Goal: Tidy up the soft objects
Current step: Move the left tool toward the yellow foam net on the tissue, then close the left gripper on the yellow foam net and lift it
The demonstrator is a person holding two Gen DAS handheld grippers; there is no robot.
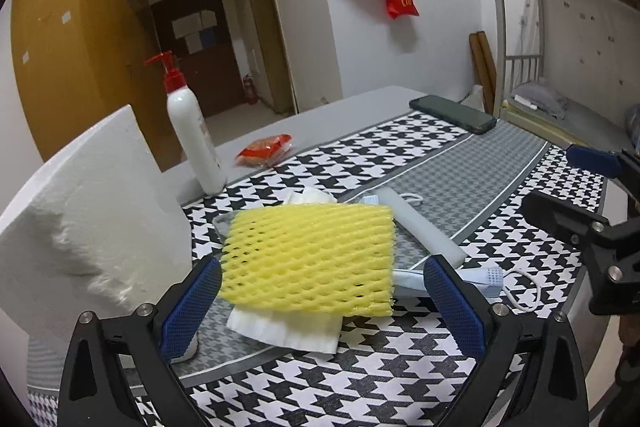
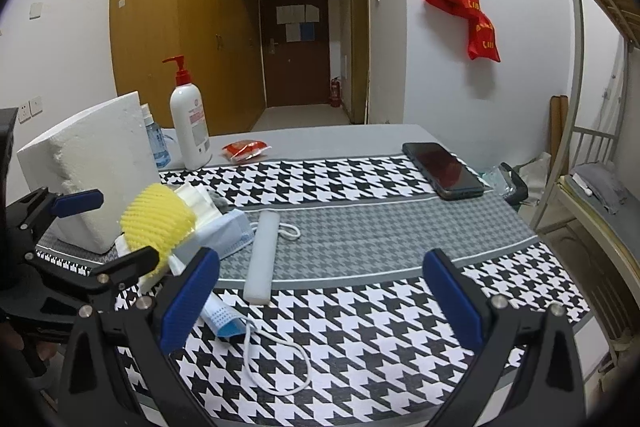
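A yellow foam net (image 1: 308, 259) lies on a stack of white foam sheets (image 1: 288, 331) on the houndstooth cloth. My left gripper (image 1: 324, 307) is open, its blue pads on either side of the net without pinching it. From the right wrist view the net (image 2: 156, 223) sits between the left gripper's fingers. A white foam bar (image 1: 420, 227) (image 2: 262, 259) lies just right of the pile. A blue face mask (image 2: 224, 323) lies under my right gripper's left finger. My right gripper (image 2: 324, 303) (image 1: 576, 187) is open and holds nothing. A second pale blue mask (image 2: 224, 231) lies by the pile.
A big white styrofoam block (image 1: 80, 207) (image 2: 92, 163) stands left of the pile. Behind it stand a white pump bottle (image 1: 192, 135) (image 2: 190, 127) and a small spray bottle (image 2: 154, 143). A red packet (image 1: 264, 151) and a dark phone (image 2: 444, 169) lie farther back. A bunk bed (image 2: 592, 107) stands at right.
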